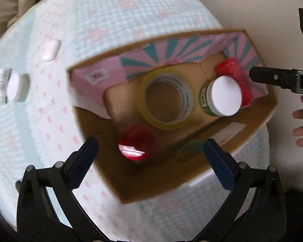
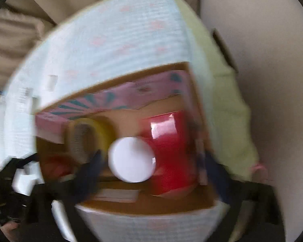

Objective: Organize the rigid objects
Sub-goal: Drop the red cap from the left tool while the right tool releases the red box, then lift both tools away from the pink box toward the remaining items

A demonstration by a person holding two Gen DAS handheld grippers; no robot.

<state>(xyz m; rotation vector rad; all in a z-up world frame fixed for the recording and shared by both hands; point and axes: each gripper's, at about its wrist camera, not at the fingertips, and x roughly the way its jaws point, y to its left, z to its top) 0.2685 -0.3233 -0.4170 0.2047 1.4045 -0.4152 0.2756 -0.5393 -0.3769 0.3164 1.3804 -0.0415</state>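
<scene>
The box [image 1: 258, 121] sits on the cloth-covered table [image 1: 111, 20], and it is filling up: tape roll [image 1: 166, 100] lying flat in the middle, white-lidded jar [image 1: 224, 95] just beside it, a red cylinder [image 1: 235, 74] on its side behind the jar against the far wall, and a red cup [image 1: 135, 143] blurred at the near edge, right between the left gripper's fingers. Left gripper [image 1: 149, 153] hangs over the box with jaws spread wide, gripping nothing; the cup looks freshly dropped in, though the blur makes that only a guess. Right gripper [image 2: 151, 169] hovers above the jar, jaws also apart and empty, its picture badly smeared.

So the step in hand reads as the tail of a deposit, both tools free. Plenty still waits outside: on the cloth to the left lie a white bar [image 1: 50, 49], a second white-lidded jar [image 1: 17, 88] and, touching it, a small white tube [image 1: 2, 85].

Next move, by my reckoning, calls for the left gripper to swing out over the cloth to one of those three and close on it. The box's near wall stands in the path, so it must lift clear first; the jar and tube lie together, so picking one may nudge the other
</scene>
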